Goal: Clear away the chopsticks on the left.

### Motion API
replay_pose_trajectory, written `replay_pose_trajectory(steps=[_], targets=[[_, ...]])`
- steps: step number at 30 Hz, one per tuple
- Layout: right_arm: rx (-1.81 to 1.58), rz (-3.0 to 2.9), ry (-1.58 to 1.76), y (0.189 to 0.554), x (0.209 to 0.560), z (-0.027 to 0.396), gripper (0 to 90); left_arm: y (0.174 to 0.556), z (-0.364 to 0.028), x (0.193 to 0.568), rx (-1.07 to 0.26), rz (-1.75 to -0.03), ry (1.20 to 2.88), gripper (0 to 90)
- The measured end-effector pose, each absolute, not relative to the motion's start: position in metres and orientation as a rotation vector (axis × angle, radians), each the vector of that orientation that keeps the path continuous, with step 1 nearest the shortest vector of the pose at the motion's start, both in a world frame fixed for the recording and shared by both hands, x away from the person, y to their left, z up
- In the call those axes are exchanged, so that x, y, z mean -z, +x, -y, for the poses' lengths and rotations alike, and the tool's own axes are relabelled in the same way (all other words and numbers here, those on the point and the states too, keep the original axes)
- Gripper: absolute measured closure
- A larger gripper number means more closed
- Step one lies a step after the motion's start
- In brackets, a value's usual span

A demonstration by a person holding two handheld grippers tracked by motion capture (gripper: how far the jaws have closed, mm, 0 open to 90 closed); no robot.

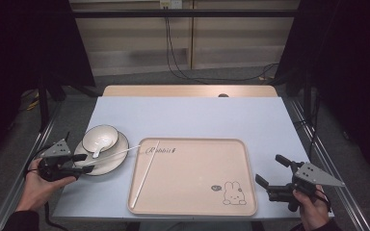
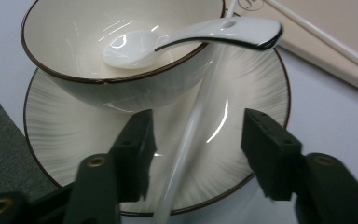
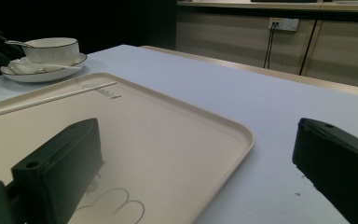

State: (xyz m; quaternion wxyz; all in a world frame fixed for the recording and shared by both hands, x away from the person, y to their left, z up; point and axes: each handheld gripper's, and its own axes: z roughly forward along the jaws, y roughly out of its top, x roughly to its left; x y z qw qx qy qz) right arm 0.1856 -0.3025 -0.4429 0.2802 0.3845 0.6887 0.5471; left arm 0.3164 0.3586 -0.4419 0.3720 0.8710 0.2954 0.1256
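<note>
One white chopstick (image 2: 193, 126) between left tool (image 2: 196, 140) jaws — untouched, across plate (image 2: 65, 140).

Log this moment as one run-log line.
left gripper: open, astride chopstick on plate | right gripper: open, idle | second chopstick: in tray

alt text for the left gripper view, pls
The left gripper has its two black jaws apart on either side of a white chopstick that lies across a striped plate. On the plate sits a bowl with a white spoon in it; a beige tray lies beyond.
</note>
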Motion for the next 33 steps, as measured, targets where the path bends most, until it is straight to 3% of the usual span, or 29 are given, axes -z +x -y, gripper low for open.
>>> replay_pose_trajectory(steps=[12, 22, 33], targets=[[-1.47, -1.848, 1.039, 0.186, 0.443, 0.302, 0.7, 0.326, -0.346, 0.446, -0.289, -0.741, 2.307, 67.2], [-1.468, -1.85, 1.037, 0.186, 0.444, 0.302, 0.7, 0.329, -0.336, 0.448, -0.247, -0.703, 2.342, 71.8], [-1.468, -1.856, 1.038, 0.186, 0.444, 0.301, 0.6, 0.331, -0.33, 0.447, -0.206, -0.709, 2.332, 84.0]])
